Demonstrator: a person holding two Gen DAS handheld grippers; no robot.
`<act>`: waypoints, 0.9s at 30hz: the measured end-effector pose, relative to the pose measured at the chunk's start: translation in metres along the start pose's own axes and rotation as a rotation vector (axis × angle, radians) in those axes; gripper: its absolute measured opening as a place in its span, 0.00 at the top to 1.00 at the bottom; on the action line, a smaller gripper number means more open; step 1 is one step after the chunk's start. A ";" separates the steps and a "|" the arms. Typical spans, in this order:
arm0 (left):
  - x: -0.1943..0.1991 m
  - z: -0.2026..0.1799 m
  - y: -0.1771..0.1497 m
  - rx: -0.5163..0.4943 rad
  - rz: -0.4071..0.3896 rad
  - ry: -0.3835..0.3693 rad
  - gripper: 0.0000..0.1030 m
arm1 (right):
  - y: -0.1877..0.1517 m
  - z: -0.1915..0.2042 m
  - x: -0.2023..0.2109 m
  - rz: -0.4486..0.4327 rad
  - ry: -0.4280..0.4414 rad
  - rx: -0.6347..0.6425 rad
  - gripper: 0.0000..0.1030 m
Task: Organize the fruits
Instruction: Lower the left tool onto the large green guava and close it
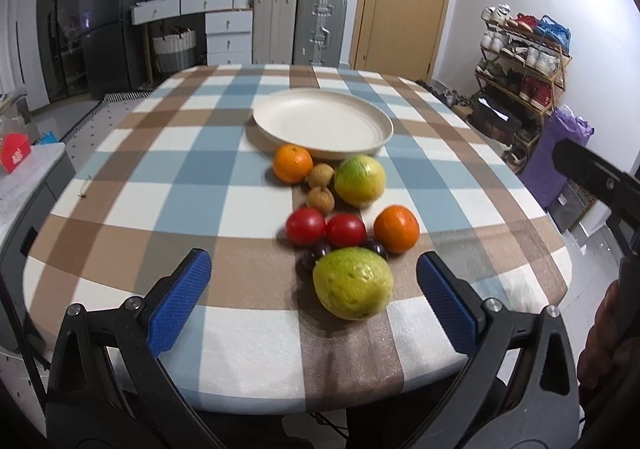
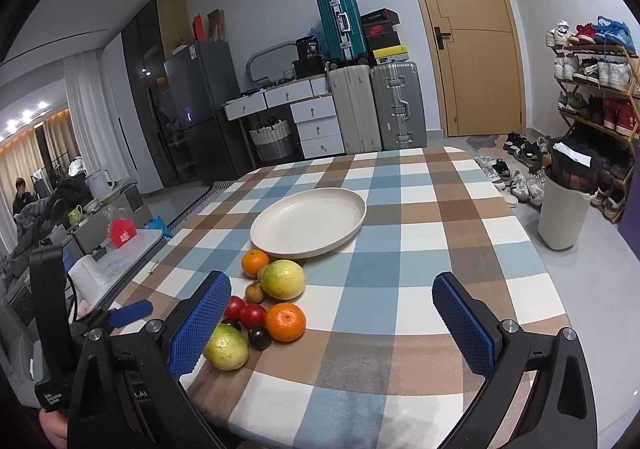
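The table, under a checked cloth, carries all task items. The cream plate sits empty near the centre, well clear of every edge. Ahead of it, toward the person, the fruits lie in a loose cluster: the near green-yellow fruit, a second green-yellow fruit just beside the plate rim, two oranges, two tomatoes, two small brown fruits and two dark plums.

The left gripper is spread wide and empty, its pads flanking the near green-yellow fruit without touching. The right gripper is likewise wide and empty, over bare cloth right of the cluster.

Step in hand, as judged: take the nearest large fruit first. Advance level, centre it between the pads, close gently; it will likely roll and nudge the plums behind it.

Clearance: open cloth lies on both sides of the cluster; the near table edge is close beneath both grippers.
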State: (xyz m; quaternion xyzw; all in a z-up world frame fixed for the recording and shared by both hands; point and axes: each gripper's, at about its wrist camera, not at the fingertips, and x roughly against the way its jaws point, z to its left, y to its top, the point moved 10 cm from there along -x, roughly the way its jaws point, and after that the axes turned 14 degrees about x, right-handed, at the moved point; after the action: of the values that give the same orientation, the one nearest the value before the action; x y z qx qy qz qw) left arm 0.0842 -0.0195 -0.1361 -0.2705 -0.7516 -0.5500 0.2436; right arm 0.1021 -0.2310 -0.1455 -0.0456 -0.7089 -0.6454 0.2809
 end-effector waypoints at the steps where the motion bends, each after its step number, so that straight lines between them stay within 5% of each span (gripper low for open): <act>1: -0.004 0.000 -0.002 -0.002 0.010 0.000 0.01 | -0.001 -0.001 -0.002 0.002 -0.001 0.000 0.00; 13: -0.031 -0.011 -0.016 -0.029 0.068 -0.061 0.07 | -0.017 -0.007 -0.028 0.048 0.004 -0.015 0.00; 17: -0.039 -0.011 -0.017 -0.033 0.079 -0.064 0.25 | -0.022 -0.008 -0.037 0.064 0.008 -0.022 0.00; 22: -0.038 -0.015 -0.021 0.018 0.122 -0.184 0.52 | -0.027 -0.006 -0.046 0.076 0.010 -0.015 0.00; 27: -0.039 -0.016 -0.021 0.022 0.129 -0.232 0.52 | -0.033 -0.008 -0.056 0.099 0.016 -0.024 0.00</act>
State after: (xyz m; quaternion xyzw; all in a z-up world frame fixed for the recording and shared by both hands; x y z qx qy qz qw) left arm 0.0997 -0.0456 -0.1715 -0.3774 -0.7618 -0.4900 0.1931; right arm 0.1376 -0.2271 -0.2000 -0.0786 -0.6957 -0.6395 0.3175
